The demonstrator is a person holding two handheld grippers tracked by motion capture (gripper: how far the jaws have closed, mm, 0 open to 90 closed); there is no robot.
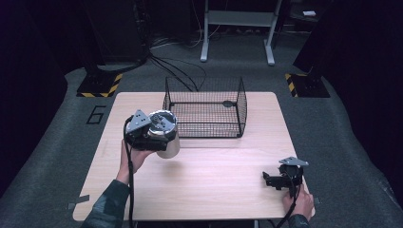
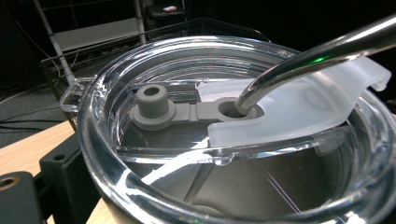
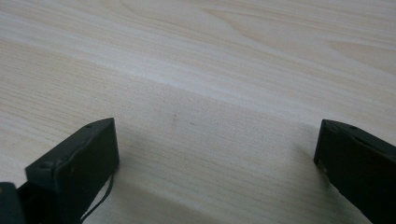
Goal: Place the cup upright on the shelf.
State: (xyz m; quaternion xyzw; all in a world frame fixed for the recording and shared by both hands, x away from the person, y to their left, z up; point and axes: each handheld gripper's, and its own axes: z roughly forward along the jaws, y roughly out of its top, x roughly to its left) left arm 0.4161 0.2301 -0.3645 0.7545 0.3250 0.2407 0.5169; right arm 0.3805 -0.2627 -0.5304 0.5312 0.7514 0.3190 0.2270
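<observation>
My left gripper [image 1: 159,137] is shut on a steel tumbler [image 1: 173,145] and holds it above the table's left part, by the front left corner of the wire basket [image 1: 242,105]. In the left gripper view the tumbler's clear lid [image 2: 112,154] is very close, with a metal straw [image 2: 303,56] through its opening, a frosted flap [image 2: 299,109] and a grey rubber plug [image 2: 152,100]. One black jaw shows at the lower left, against the tumbler's side. My right gripper [image 1: 273,181] rests low at the table's front right. It stands open [image 3: 215,154] over bare wood, with nothing between its jaws.
The black wire basket stands at the back middle of the wooden table [image 1: 218,166], with a small dark object [image 1: 229,103] inside it. Its rim [image 2: 93,53] shows behind the lid. Cables and a metal stand [image 1: 237,28] are on the floor beyond.
</observation>
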